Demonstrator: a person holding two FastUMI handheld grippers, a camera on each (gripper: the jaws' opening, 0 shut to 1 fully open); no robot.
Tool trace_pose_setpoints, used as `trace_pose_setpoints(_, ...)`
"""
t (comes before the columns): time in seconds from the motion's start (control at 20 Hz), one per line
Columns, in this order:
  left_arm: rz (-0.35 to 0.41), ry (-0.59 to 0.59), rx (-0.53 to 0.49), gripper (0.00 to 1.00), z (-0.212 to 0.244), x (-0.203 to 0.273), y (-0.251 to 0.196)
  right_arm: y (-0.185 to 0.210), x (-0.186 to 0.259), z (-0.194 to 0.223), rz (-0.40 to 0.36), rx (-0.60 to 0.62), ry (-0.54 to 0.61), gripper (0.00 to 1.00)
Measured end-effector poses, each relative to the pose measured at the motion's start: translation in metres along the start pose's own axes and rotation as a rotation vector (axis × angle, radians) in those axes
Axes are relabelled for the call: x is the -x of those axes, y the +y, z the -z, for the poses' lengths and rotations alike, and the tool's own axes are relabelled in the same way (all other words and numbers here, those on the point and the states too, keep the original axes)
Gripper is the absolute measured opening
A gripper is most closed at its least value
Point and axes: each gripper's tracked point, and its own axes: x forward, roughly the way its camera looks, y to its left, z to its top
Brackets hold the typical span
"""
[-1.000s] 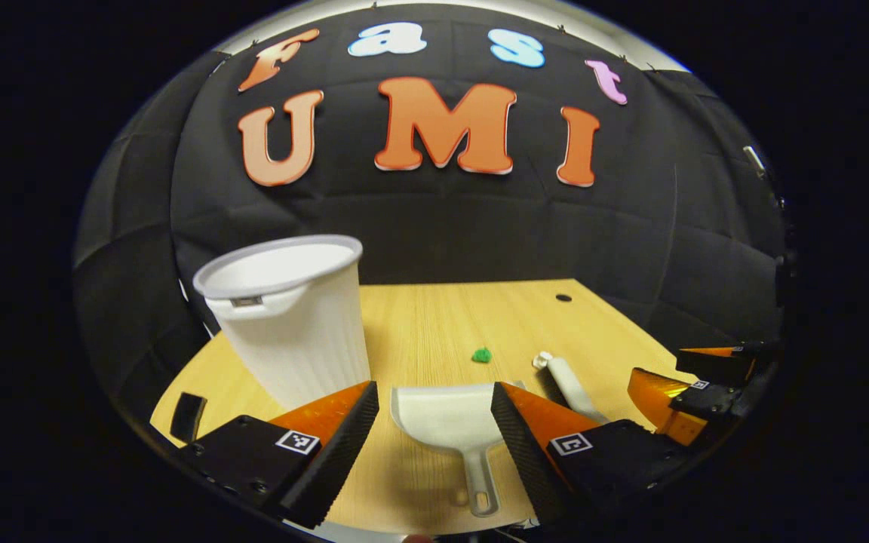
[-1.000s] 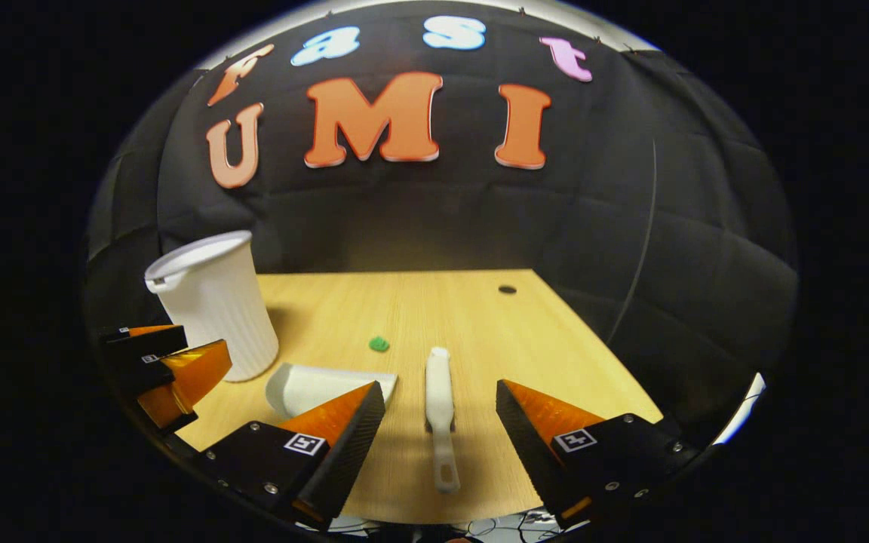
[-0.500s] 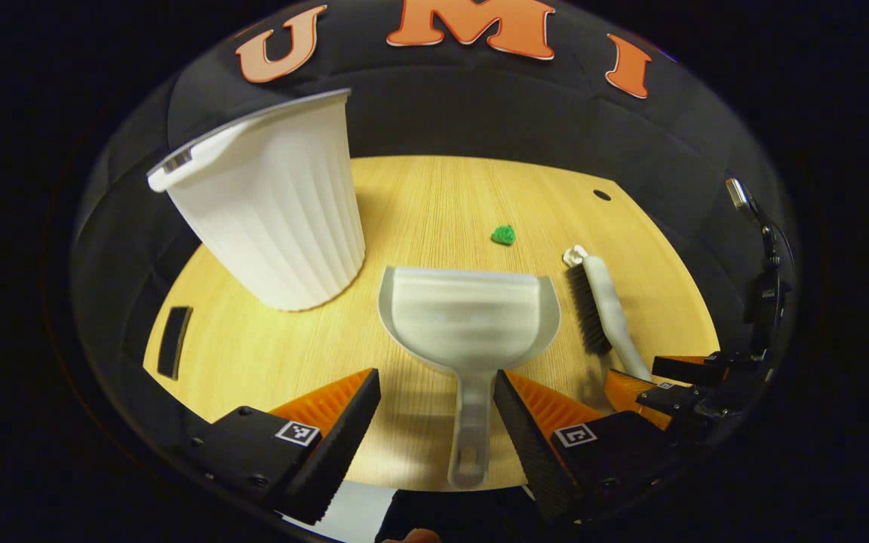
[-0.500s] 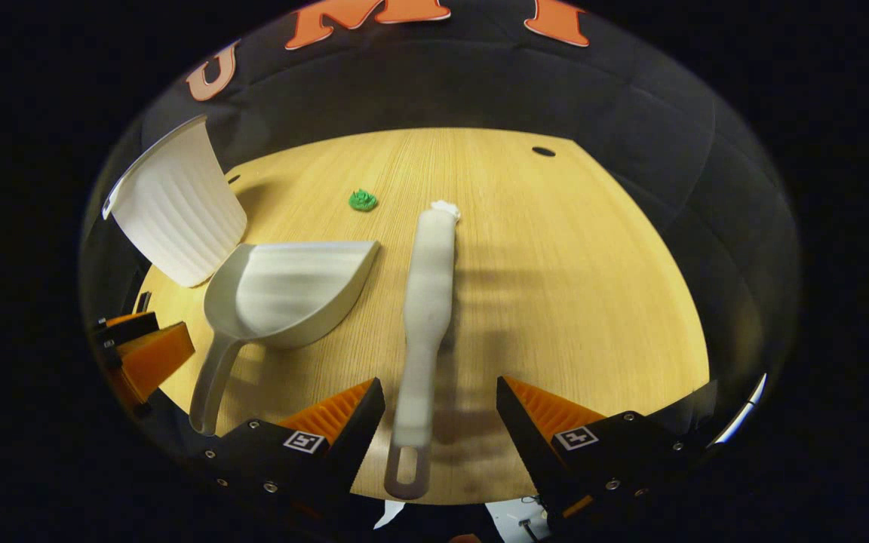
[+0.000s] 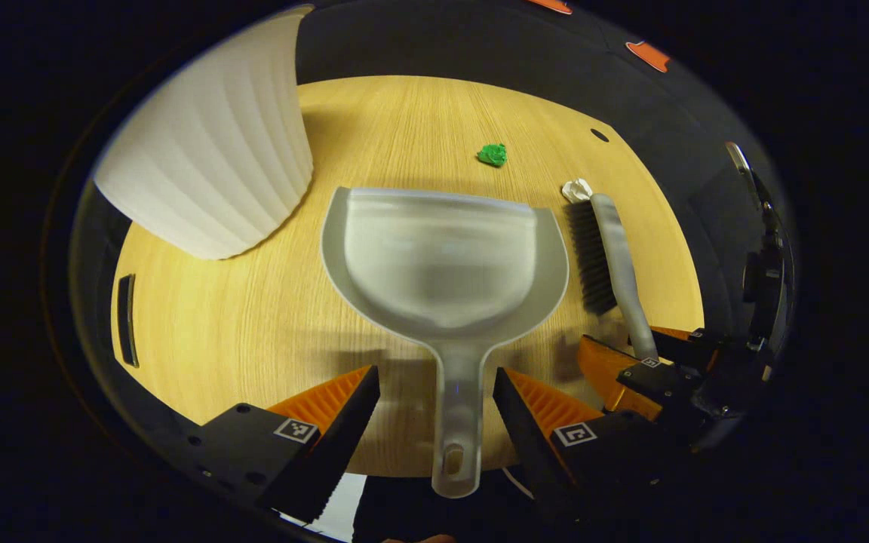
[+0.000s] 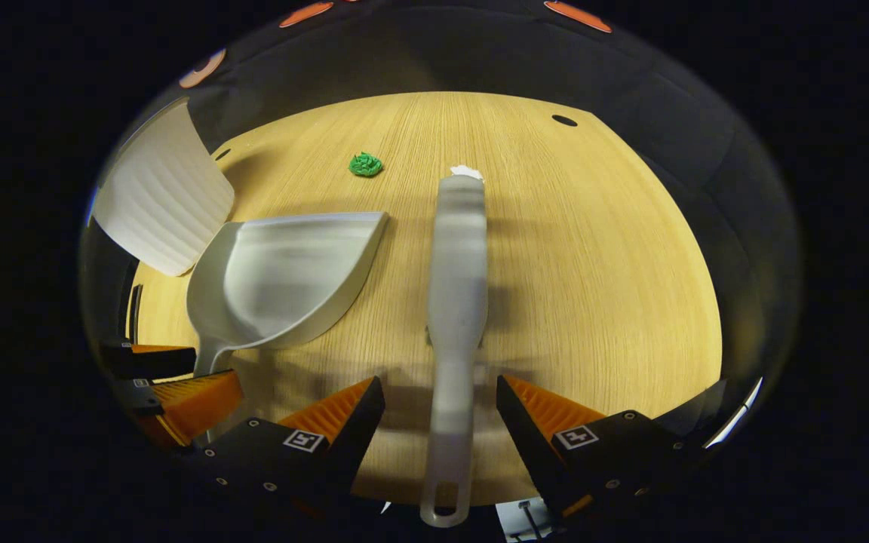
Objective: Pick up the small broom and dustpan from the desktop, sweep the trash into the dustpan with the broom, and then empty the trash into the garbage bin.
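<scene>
1. Left hand-held gripper point(image 5: 436, 400) low over worktop point(image 5: 253, 317) near edge, fingers apart astride dustpan point(image 5: 446, 264) handle, not touching.
2. Right hand-held gripper point(image 6: 440, 411) likewise apart astride broom point(image 6: 457, 302) handle.
3. Green trash point(image 6: 366, 164) farther back; garbage bin point(image 5: 208, 166) at left edge.

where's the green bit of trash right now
The green trash lies on the wooden desktop beyond the dustpan's front edge, left of the broom's far tip and right of the white bin.

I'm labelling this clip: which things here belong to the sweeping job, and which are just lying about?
Job:
- dustpan
- broom
- green scrap
- white scrap
- garbage bin
- left hand-held gripper
- right hand-held gripper

Lying about:
- black slot at the desk edge
- desk hole
</scene>
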Motion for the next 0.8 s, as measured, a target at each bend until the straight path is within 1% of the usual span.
trace_pose_setpoints(0.1, -0.005, 0.021, -0.019, 0.96, -0.005, -0.01, -0.003, -0.001, -0.007, -0.004, 0.01, -0.009, 0.017, 0.94)
trace_pose_setpoints(0.15, -0.01, 0.028, -0.02, 0.95, -0.007, -0.012, -0.003, -0.001, -0.012, -0.005, 0.016, -0.009, 0.027, 0.91)
trace_pose_setpoints(0.2, -0.014, 0.041, -0.023, 0.9, -0.009, -0.016, -0.005, -0.003, -0.016, -0.006, 0.026, -0.006, 0.039, 0.89)
trace_pose_setpoints(0.25, -0.018, 0.055, -0.029, 0.87, -0.009, -0.017, -0.005, -0.004, -0.019, -0.005, 0.033, -0.004, 0.051, 0.85)
trace_pose_setpoints(0.3, -0.026, 0.064, -0.035, 0.8, -0.008, -0.019, -0.005, -0.001, -0.022, -0.007, 0.019, -0.013, 0.056, 0.81)
trace_pose_setpoints(0.35, -0.031, 0.073, -0.038, 0.75, -0.008, -0.022, -0.005, -0.002, -0.022, -0.008, 0.021, -0.015, 0.057, 0.65)
trace_pose_setpoints(0.4, -0.034, 0.084, -0.041, 0.63, -0.008, -0.026, -0.005, 0.001, -0.021, -0.01, 0.013, -0.015, 0.058, 0.65)
trace_pose_setpoints(0.45, -0.022, 0.099, -0.038, 0.58, -0.006, -0.029, -0.009, 0.001, -0.024, -0.01, 0.015, -0.018, 0.058, 0.54)
trace_pose_setpoints(0.5, -0.03, 0.101, -0.039, 0.42, -0.007, -0.033, -0.009, 0.001, -0.025, -0.012, 0.012, -0.024, 0.058, 0.52)
trace_pose_setpoints(0.55, -0.029, 0.107, -0.058, 0.37, -0.007, -0.034, -0.01, -0.002, -0.027, -0.014, 0.018, -0.026, 0.052, 0.36)
trace_pose_setpoints(0.6, -0.029, 0.102, -0.059, 0.36, -0.008, -0.035, -0.008, -0.002, -0.023, -0.014, 0.011, -0.024, 0.056, 0.29)
trace_pose_setpoints(0.65, -0.025, 0.101, -0.06, 0.36, -0.008, -0.036, -0.008, -0.004, -0.021, -0.014, 0.006, -0.028, 0.059, 0.26)
trace_pose_setpoints(0.8, -0.011, 0.095, -0.09, 0.31, -0.009, -0.032, -0.006, -0.006, -0.02, -0.016, -0.004, -0.038, 0.051, 0.24)
